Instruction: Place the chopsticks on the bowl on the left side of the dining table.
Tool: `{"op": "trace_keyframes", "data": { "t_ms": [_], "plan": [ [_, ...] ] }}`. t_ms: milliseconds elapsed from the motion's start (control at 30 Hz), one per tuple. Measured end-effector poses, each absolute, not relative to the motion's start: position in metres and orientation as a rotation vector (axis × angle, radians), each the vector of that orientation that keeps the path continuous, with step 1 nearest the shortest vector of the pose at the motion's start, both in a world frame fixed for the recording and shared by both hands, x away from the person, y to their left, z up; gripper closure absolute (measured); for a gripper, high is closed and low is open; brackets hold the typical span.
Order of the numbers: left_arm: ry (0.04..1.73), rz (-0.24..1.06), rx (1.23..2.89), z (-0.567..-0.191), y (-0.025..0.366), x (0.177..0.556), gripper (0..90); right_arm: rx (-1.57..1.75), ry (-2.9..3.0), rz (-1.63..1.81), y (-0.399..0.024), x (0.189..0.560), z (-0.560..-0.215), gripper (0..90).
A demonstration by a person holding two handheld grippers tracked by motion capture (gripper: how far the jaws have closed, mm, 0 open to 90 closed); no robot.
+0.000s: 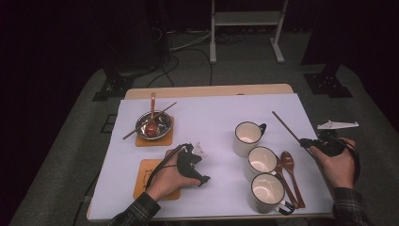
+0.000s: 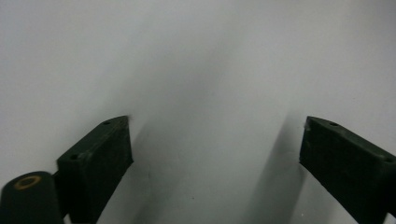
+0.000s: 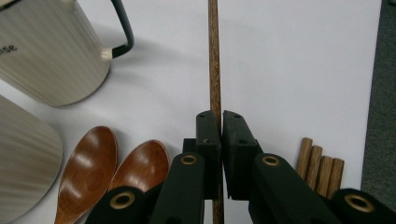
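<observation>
My right gripper point(image 1: 307, 141) hovers at the table's right edge, shut on a thin wooden chopstick point(image 1: 284, 125) that points away to the upper left. In the right gripper view the chopstick point(image 3: 214, 60) runs straight up from between the closed jaws of the right gripper point(image 3: 220, 122). My left gripper point(image 1: 201, 165) rests low over the white table cover point(image 1: 211, 113) at the front left. Its jaws stand wide apart in the left gripper view, and the left gripper point(image 2: 215, 154) has nothing between them.
Three white mugs point(image 1: 247, 138) point(image 1: 261, 161) point(image 1: 266, 192) stand in a row at the right, with two wooden spoons point(image 1: 288, 165) beside them. A metal bowl point(image 1: 153, 125) holding a spoon and a chopstick sits on an orange coaster. Another coaster point(image 1: 149, 169) lies under my left hand. Several chopsticks point(image 3: 322, 170) lie beside the right gripper.
</observation>
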State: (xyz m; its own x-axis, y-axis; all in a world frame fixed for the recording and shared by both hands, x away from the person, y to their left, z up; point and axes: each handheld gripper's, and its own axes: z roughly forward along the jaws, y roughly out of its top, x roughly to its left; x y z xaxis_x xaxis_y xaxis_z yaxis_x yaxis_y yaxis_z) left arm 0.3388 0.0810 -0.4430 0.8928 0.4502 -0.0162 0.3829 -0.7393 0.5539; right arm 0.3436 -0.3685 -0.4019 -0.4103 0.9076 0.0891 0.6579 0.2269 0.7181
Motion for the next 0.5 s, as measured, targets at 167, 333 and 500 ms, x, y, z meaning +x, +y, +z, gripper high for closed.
{"op": "trace_keyframes", "data": {
  "t_ms": [167, 333, 500],
  "plan": [
    [0.589, 0.157, 2.476, -0.438, 0.081, 0.341, 12.4, 1.444, 2.155, 1.01, -0.368, 0.349, -0.396, 85.0],
    [0.577, 0.152, 2.46, -0.43, 0.084, 0.345, 12.5, 1.433, 2.165, 1.029, -0.368, 0.354, -0.391, 85.0],
    [0.56, 0.147, 2.448, -0.422, 0.087, 0.348, 11.4, 1.407, 2.176, 1.038, -0.365, 0.357, -0.385, 85.0]
  ]
}}
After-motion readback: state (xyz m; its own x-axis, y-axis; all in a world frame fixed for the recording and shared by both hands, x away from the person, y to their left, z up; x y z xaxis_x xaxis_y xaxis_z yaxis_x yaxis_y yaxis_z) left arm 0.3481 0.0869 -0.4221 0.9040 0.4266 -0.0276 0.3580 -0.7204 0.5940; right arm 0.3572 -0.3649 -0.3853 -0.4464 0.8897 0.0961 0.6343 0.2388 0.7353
